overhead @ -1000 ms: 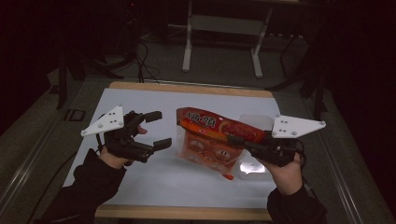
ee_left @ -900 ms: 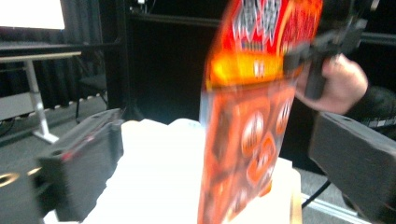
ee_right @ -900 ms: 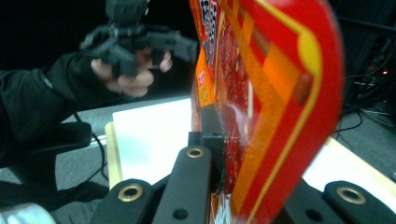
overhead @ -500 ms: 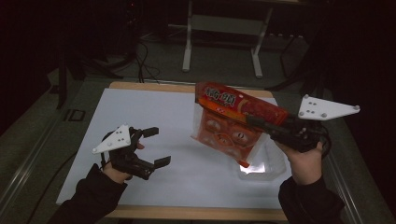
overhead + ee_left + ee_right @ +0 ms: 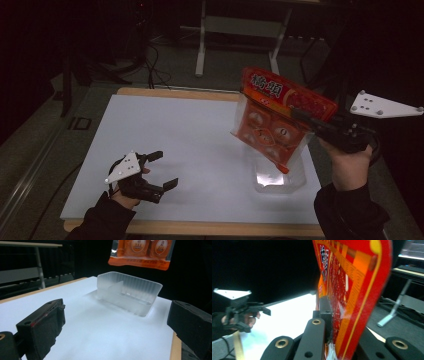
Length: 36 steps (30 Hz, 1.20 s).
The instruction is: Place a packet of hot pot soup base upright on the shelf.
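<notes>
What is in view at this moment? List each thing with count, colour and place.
snack bag: 1, orange-red, held in the air above the tray
plastic tray: 1, clear, on the board's right side, empty
board: 1, white, covering the tabletop
metal stand: 1, grey, on the floor behind the table
left gripper: 1, black, low over the board's near left, open, holding nothing
right gripper: 1, black, raised at right, shut on the bag
</notes>
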Available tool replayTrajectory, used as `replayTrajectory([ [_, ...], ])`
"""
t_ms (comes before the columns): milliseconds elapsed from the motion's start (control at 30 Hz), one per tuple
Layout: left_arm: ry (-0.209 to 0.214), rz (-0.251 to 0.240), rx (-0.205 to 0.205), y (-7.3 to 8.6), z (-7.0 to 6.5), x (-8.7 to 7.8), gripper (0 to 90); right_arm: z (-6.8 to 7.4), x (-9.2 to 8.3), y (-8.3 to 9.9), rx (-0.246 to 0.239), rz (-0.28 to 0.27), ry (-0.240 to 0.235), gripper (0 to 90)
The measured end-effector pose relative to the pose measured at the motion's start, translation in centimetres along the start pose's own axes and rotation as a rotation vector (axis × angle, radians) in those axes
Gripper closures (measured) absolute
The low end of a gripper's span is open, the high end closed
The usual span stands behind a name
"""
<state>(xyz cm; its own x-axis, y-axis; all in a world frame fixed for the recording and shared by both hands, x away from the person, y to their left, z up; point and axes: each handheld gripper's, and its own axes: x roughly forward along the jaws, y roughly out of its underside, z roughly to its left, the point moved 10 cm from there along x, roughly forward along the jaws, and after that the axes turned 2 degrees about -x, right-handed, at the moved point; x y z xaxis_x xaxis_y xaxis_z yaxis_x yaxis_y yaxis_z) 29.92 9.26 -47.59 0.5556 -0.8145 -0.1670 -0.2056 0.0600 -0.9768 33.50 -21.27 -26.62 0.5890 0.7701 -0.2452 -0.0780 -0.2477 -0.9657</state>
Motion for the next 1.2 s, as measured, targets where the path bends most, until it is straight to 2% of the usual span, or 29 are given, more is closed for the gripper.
replayTrajectory([
  [133,-0.015,0.009,-0.004,0.8,0.4,-0.2,1.8,-1.1,-0.5,0.4,0.009,0.001,0.029,90.0],
  [167,-0.021,0.019,-0.003,1.5,0.5,-0.3,1.8,-2.0,-0.9,1.0,0.028,0.0,0.052,90.0],
  [200,-0.021,0.019,-0.003,1.5,0.5,-0.3,1.8,-2.4,-1.0,1.3,0.03,0.0,0.059,90.0],
  [300,-0.041,0.031,0.006,2.0,0.7,-0.4,1.8,-2.7,-1.1,1.6,0.034,0.001,0.067,90.0],
  [333,-0.051,0.033,-0.005,2.4,0.9,-0.4,1.8,-3.6,-1.2,2.7,0.047,0.005,0.086,90.0],
  [500,-0.07,0.036,0.003,3.1,1.0,-0.5,1.8,-4.6,-1.1,4.2,0.081,0.012,0.097,90.0],
  [533,-0.089,0.027,0.025,3.2,1.0,-0.6,1.8,-5.0,-1.0,5.0,0.094,0.024,0.102,90.0],
  [600,-0.104,0.016,0.039,3.2,1.2,-0.7,1.8,-5.4,-0.9,5.9,0.106,0.038,0.107,90.0],
  [900,-0.095,0.014,0.019,3.5,1.3,-0.7,1.8,-6.7,0.0,9.6,0.142,0.082,0.131,90.0],
  [1200,-0.098,0.012,0.013,3.6,1.5,-0.8,1.8,-6.9,0.8,12.7,0.172,0.099,0.14,90.0],
])
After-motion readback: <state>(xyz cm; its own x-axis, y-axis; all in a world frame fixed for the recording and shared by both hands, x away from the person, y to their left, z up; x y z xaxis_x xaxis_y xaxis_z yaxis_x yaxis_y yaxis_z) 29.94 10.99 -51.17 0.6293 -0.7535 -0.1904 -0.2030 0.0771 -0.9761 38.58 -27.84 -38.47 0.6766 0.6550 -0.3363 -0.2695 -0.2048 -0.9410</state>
